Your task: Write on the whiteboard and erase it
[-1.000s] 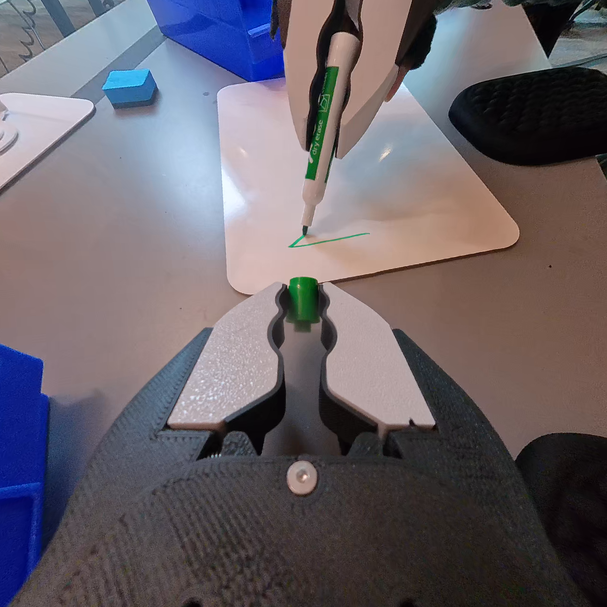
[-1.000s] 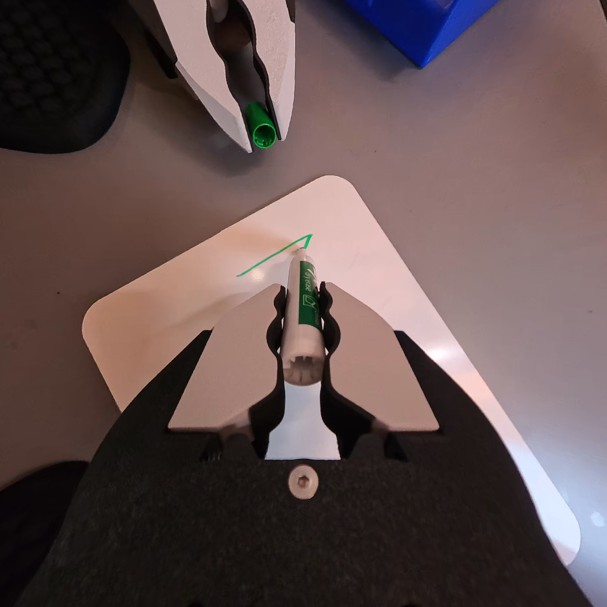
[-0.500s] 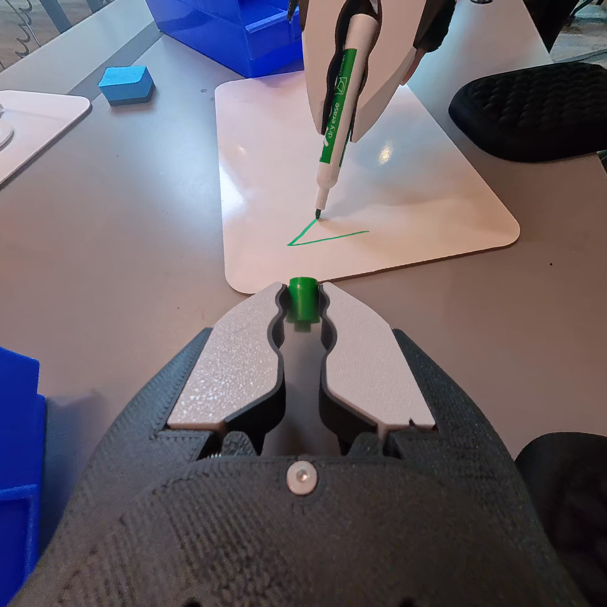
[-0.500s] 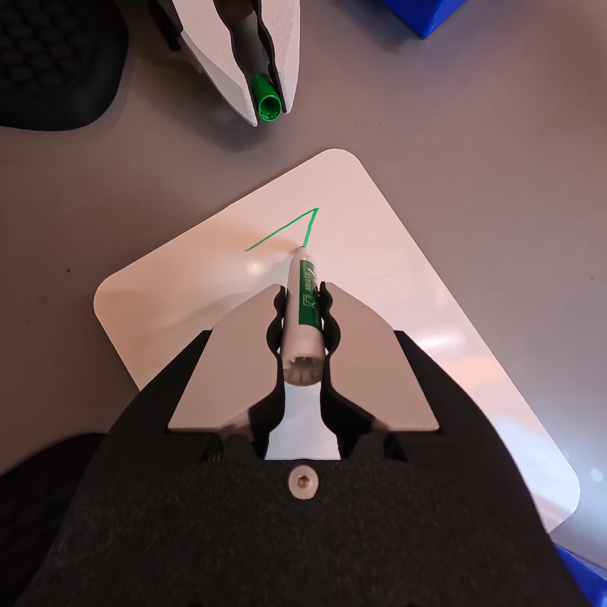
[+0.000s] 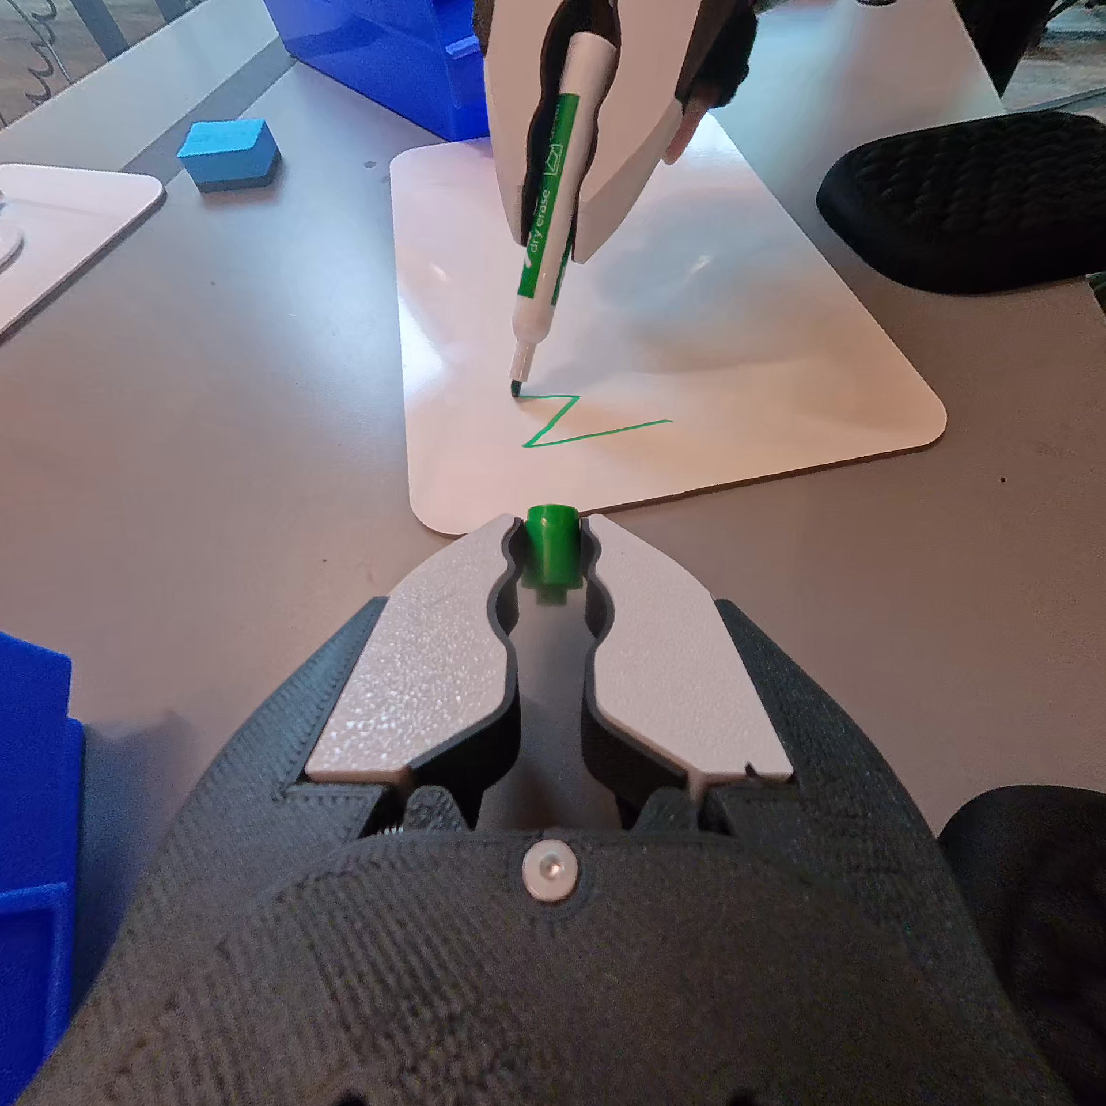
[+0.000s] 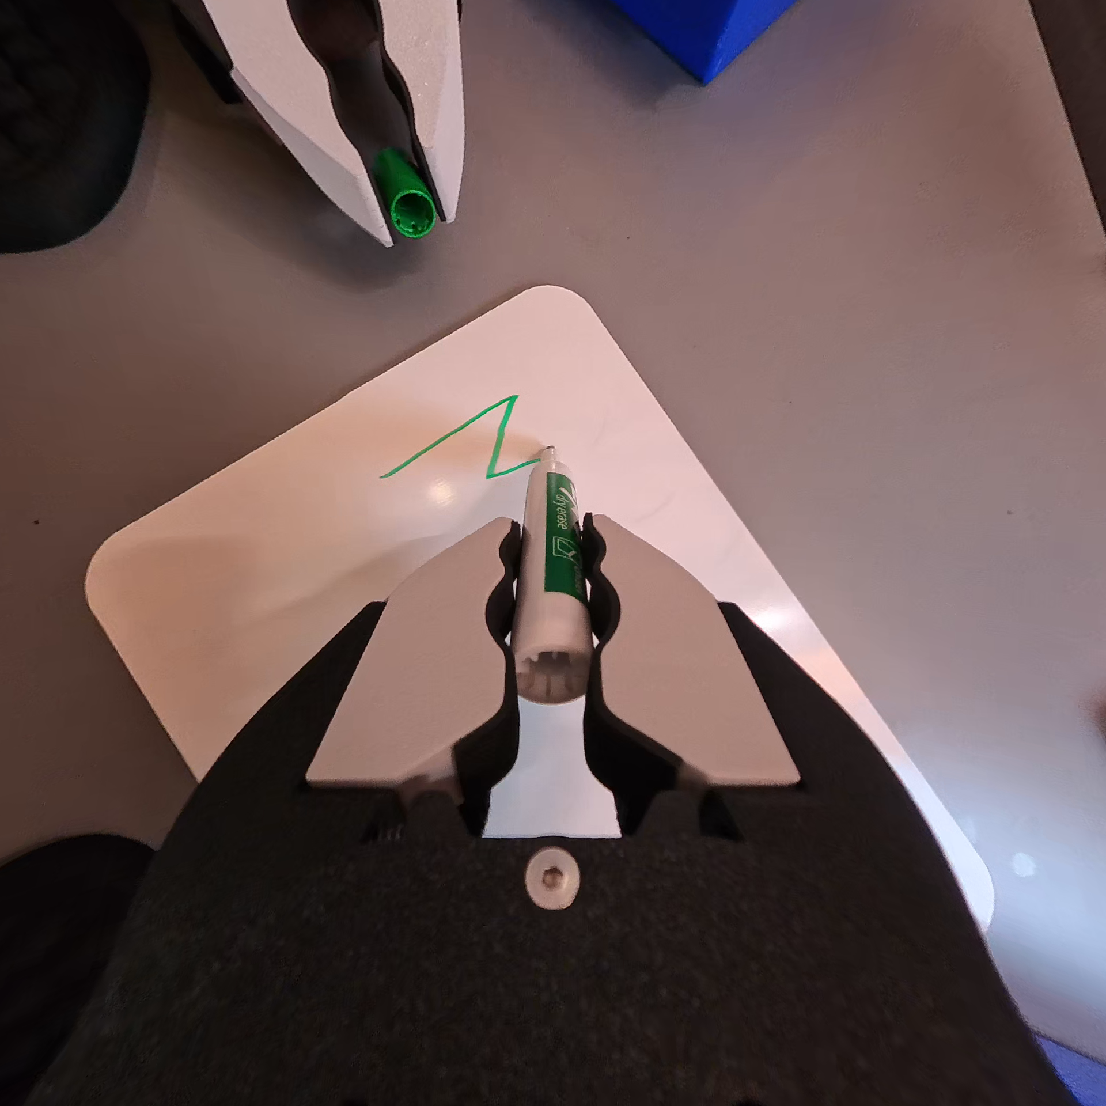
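Right wrist view: right gripper (image 6: 552, 526) jaws hold the marker (image 6: 553, 574), tip touching the whiteboard (image 6: 251, 574) at twelve o'clock; left gripper (image 5: 552, 526) jaws hold the green cap (image 5: 550, 547).

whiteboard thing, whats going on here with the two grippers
The right gripper is shut on a green dry-erase marker, its tip on the whiteboard at the end of a green zigzag line. The left gripper holds the marker's green cap just off the board's near edge. A blue eraser sits untouched on the table.
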A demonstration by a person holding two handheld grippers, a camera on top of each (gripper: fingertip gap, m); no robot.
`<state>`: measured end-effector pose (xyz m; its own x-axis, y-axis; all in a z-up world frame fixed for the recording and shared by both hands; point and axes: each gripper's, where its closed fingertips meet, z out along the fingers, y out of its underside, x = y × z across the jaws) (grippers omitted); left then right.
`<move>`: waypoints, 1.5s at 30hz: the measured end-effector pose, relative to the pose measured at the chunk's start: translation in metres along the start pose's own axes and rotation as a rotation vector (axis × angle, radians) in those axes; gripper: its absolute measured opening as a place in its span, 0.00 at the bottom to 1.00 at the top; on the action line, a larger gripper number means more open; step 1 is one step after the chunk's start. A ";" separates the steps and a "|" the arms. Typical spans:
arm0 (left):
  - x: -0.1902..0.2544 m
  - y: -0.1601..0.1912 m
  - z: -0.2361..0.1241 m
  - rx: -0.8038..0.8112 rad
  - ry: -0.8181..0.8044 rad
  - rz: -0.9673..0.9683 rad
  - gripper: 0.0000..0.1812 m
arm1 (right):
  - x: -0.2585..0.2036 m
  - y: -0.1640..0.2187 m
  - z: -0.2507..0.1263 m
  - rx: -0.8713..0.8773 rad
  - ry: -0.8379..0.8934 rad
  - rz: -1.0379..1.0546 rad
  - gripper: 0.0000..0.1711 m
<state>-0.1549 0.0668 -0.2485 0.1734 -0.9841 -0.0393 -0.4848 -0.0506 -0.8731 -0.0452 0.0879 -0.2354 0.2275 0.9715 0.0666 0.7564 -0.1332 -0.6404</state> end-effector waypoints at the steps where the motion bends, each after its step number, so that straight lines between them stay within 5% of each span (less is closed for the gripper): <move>1: 0.000 0.000 0.000 0.000 0.000 0.000 0.10 | 0.001 0.000 0.000 -0.001 0.001 0.000 0.11; 25: 0.001 0.001 0.001 -0.005 0.003 0.001 0.10 | -0.048 0.037 -0.036 -0.089 -0.008 0.023 0.11; 45: 0.001 0.000 0.000 0.001 0.005 -0.003 0.10 | 0.022 0.022 -0.018 -0.023 0.082 0.034 0.11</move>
<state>-0.1549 0.0658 -0.2487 0.1706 -0.9847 -0.0343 -0.4833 -0.0533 -0.8738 -0.0126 0.1028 -0.2340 0.3019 0.9472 0.1076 0.7612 -0.1716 -0.6254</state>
